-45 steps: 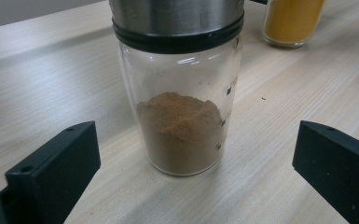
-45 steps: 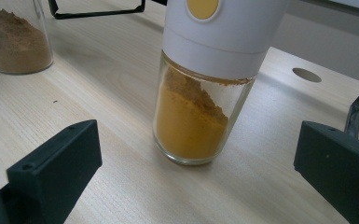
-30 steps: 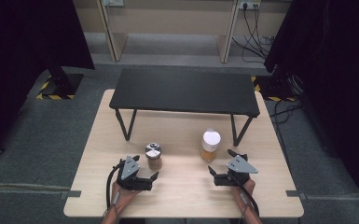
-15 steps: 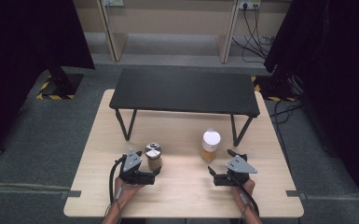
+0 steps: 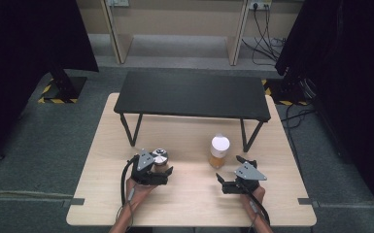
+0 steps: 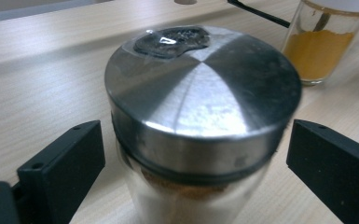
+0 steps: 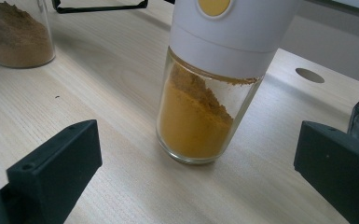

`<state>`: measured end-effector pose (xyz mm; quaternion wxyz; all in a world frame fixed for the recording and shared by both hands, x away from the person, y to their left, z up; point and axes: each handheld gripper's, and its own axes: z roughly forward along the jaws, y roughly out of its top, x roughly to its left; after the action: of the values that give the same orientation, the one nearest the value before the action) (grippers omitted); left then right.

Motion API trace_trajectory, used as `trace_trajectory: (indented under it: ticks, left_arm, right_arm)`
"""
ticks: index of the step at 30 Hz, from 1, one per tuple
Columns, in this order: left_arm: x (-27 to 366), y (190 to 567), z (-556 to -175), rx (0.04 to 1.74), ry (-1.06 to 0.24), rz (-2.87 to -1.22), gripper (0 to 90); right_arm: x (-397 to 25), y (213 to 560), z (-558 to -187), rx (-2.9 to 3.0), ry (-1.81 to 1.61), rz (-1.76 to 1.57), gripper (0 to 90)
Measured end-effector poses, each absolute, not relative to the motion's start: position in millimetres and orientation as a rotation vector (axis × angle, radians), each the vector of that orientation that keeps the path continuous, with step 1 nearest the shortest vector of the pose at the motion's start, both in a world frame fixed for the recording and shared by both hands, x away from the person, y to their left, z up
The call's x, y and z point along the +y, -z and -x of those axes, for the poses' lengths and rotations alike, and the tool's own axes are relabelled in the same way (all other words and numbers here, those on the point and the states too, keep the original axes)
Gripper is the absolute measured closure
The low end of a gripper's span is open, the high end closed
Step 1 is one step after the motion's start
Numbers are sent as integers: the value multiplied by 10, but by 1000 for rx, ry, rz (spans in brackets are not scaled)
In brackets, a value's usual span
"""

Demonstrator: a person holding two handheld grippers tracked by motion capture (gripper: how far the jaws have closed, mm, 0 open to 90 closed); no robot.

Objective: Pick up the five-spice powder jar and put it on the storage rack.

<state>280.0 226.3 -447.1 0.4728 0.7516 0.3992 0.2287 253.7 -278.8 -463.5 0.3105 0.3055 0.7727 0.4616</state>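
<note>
Left gripper view: my left tongs (image 6: pixel 193 172) gape astride the upright steel-capped jar (image 6: pixel 200 116); right tongs (image 7: pixel 196 177) apart, facing the yellow-powder jar (image 7: pixel 205 88).

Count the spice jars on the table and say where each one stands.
2. The steel-lidded jar stands between the open jaws of the left tongs. The white-capped jar of yellow powder stands just ahead of the open right tongs, near the black bench. None looks hidden.

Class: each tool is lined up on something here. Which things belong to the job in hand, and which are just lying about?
In the job:
- left tool
- steel-lidded jar
- right tool
- white-capped jar

Lying about:
- black bench
</note>
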Motion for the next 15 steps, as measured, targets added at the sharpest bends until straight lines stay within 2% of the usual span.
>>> trace_trajectory:
  ticks: [10, 11, 14, 15]
  left_arm:
    - [2286, 4484, -2863, 1001, -554, -1839, 117]
    - [2300, 4490, -2872, 998, -546, -1837, 164]
    - [2328, 4505, -2895, 981, -526, -1839, 195]
    - [2337, 4506, -2905, 966, -515, -1843, 235]
  right_arm:
    - [-2784, 4632, -2539, 2045, -1217, -806, 5]
    - [-2783, 4631, -2542, 2047, -1215, -805, 6]
    - [-2782, 4630, -2542, 2047, -1215, -805, 5]
    - [-2783, 4630, -2543, 2048, -1215, -805, 6]
